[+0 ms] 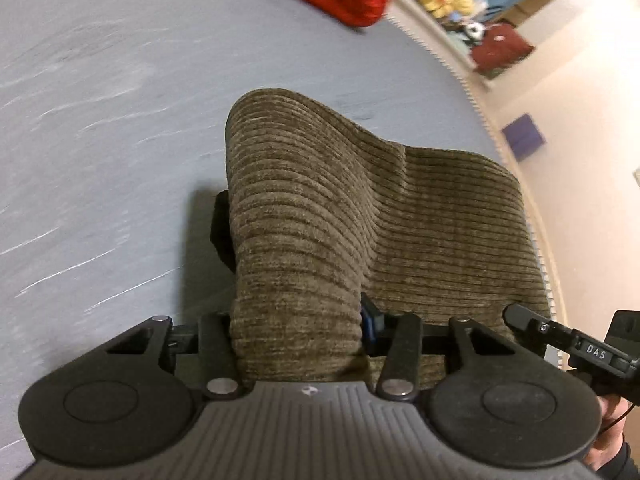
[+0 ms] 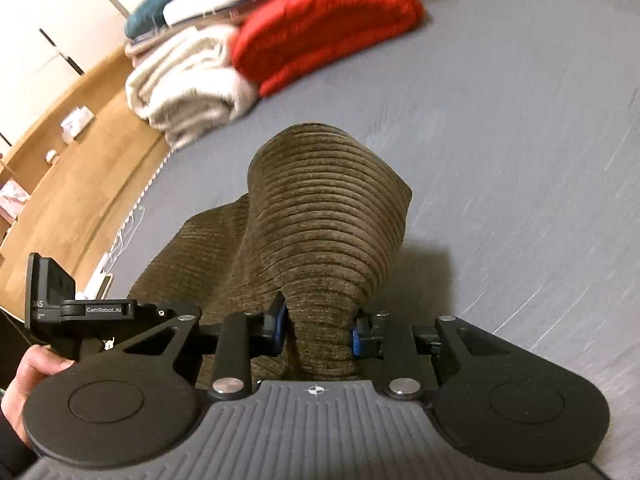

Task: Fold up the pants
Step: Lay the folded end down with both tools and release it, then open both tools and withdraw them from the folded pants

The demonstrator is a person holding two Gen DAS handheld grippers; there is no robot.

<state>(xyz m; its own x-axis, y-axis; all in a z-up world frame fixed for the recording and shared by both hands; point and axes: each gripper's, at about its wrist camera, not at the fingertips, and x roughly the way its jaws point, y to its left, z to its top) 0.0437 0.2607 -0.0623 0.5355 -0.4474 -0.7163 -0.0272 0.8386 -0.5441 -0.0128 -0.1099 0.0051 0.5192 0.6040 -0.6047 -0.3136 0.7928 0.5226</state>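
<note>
The pants [image 1: 320, 216] are olive-brown corduroy, lifted above a grey bed surface [image 1: 100, 120]. My left gripper [image 1: 298, 332] is shut on a bunched edge of the pants, which drape over its fingers and hide the tips. In the right wrist view my right gripper [image 2: 320, 332] is shut on another bunch of the same pants [image 2: 320, 216], pinched between its blue pads [image 2: 357, 340]. The cloth sags between the two grippers. The right gripper's body shows at the lower right of the left wrist view [image 1: 592, 348], and the left gripper's body shows at the left of the right wrist view [image 2: 96, 308].
A red folded blanket [image 2: 320, 28] and a cream folded blanket [image 2: 188, 84] lie at the far side of the grey bed [image 2: 500, 140]. The bed edge [image 1: 460, 76] runs on the right, with floor and clutter beyond. A wooden shelf [image 2: 72, 160] stands on the left.
</note>
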